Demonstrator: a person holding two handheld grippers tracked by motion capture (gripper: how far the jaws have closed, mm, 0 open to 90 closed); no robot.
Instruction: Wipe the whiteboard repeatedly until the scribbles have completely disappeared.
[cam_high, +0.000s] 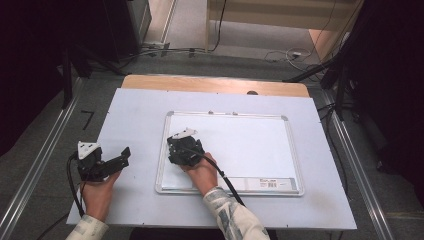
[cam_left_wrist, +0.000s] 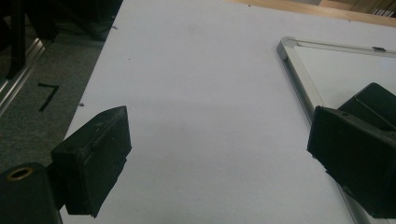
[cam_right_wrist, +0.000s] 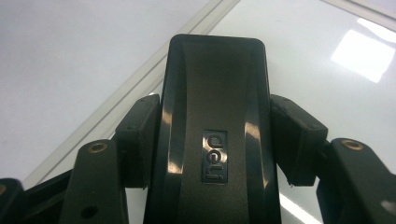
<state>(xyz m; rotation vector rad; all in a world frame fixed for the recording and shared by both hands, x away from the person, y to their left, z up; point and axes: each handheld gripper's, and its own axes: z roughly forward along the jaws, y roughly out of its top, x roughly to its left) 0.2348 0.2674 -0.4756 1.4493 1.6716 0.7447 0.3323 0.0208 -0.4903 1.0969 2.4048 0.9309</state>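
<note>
Right gripper view frames a glossy black plastic eraser block (cam_right_wrist: 215, 135), oblong with rounded corners and a small embossed silver "deli" badge near the middle of its top face. It is clamped between the two black jaws of the right gripper (cam_right_wrist: 215, 140), one pad pressed on each long side, so the jaws are closed down to the block's width. Beyond the jaw tips the block's far end is seen over the white glossy whiteboard with a silver metal frame (cam_right_wrist: 327, 70), close to the frame's edge, which is crossed diagonally behind the jaws. Whether the block's underside is touching the board cannot be told.

In the high view the right gripper (cam_high: 181, 150) is held just inside the left edge of the whiteboard (cam_high: 250, 145), and the eraser is hidden under it.

The jaws of the left gripper (cam_left_wrist: 219, 154) are spread wide with nothing between them; only the pale lilac table sheet (cam_left_wrist: 201, 93) is seen in the gap. The whiteboard's corner (cam_left_wrist: 292, 46) lies beyond and beside the jaw on the view's right. In the high view this gripper (cam_high: 107, 162) is held over the sheet (cam_high: 130, 115), well apart from the board.

Counted: one eraser block, one whiteboard, one table sheet, two grippers, two hands.
</note>
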